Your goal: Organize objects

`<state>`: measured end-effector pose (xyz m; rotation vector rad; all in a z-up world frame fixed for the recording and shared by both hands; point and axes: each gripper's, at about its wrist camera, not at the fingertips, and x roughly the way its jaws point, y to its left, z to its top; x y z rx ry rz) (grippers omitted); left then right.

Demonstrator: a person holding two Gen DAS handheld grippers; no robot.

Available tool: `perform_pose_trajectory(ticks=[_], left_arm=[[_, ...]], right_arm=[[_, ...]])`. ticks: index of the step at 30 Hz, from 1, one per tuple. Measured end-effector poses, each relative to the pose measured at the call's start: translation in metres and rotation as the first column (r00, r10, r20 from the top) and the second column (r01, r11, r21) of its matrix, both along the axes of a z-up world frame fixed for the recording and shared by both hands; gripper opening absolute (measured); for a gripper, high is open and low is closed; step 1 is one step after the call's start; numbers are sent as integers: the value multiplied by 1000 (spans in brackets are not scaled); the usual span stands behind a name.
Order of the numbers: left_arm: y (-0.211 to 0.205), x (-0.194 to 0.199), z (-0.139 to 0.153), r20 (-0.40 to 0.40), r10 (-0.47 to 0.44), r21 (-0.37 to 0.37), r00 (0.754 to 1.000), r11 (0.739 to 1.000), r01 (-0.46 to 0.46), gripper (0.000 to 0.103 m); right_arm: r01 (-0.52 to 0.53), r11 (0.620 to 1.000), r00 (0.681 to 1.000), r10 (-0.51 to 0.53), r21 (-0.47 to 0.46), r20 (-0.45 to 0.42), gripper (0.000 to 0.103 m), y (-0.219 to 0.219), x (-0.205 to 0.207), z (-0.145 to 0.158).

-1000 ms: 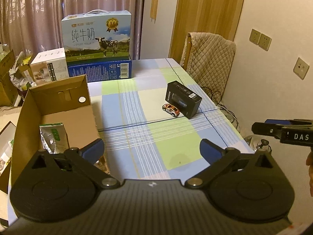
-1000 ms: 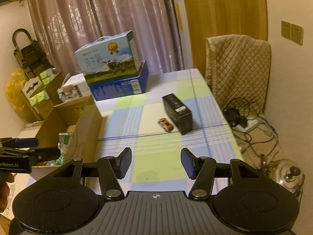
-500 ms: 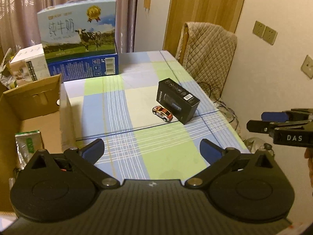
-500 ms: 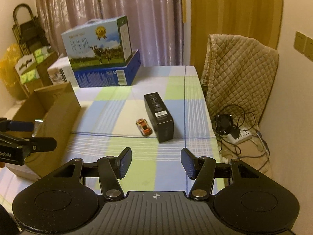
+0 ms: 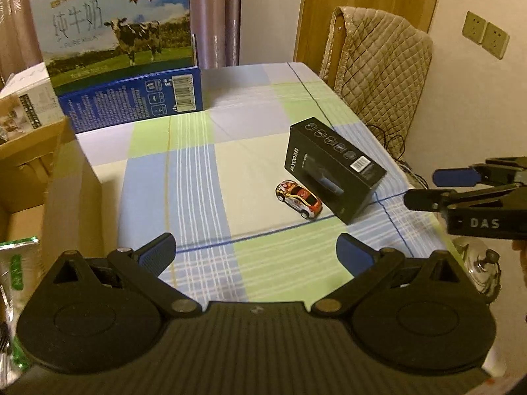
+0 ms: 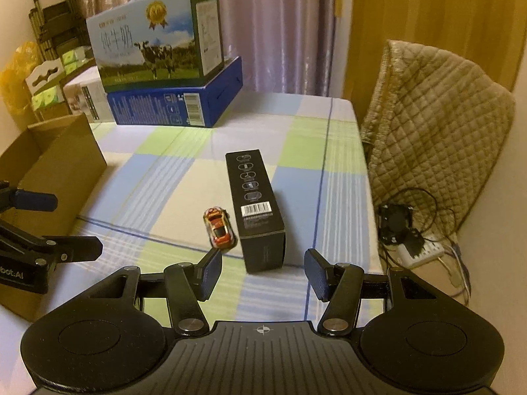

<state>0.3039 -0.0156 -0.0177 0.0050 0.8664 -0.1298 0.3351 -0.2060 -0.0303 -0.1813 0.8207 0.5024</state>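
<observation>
Organize objects: early stage, two items on the bench not yet put away.

Item 1, long black cardboard carton with barcode label (image 6: 255,209), lying flat near the middle of the bench with checked blue-green-cream cloth (image 5: 204,177); item 2, small orange-and-white toy car (image 6: 220,227), just beside the carton's long side, apart from it or barely touching. Judged unsorted. The open brown cardboard box (image 6: 54,161) at the bench's left side already holds a green-and-silver foil pouch (image 5: 14,263); likely the destination. Left hand-held gripper (image 5: 255,250) spread, nothing between its jaws; right hand-held gripper (image 6: 262,275) likewise spread and empty, lined up short of the carton's near end. Room: bare cloth between items and brown box; carton sits near the bench's right edge, quilted chair cover (image 6: 434,125) beyond. Stacked milk cartons (image 5: 118,42) close the far end.
</observation>
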Motion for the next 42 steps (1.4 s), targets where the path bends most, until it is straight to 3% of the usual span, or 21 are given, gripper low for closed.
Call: perform_pose_trajectory(ticks=[18,20,21,24,34,40,42], left_arm=[[3,45,-40,-35,17,8,999,1000,-17,102],[2,45,-41,-33,17,4,999,1000,-16,102],[2,45,-41,-34,14,5,999,1000,-14,102],[1,43,-40,-27,5,16,1000,1000,-5,102],[13,30,-45,-52,17,2,998,1000,-17,102],[9,25,-60,-59,8,-24,998,1000,-10,99],[2,27,-68,-62,-8,-29,998,1000,6,91]], right_arm=[[-63,995,998,61,-78,-24,52,32,79,-62],[-76,993,997,74,-85,-27,48,34,80,-64],[-96,991,995,93,-89,-33,41,36,78,-65],[-151,983,988,148,-101,-36,41,41,70,-65],[-274,960,947,278,50,-160,41,32,16,-59],[-135,989,983,140,56,-117,41,5,-2,-46],[-97,994,990,101,42,-95,41,-2,-5,-42]])
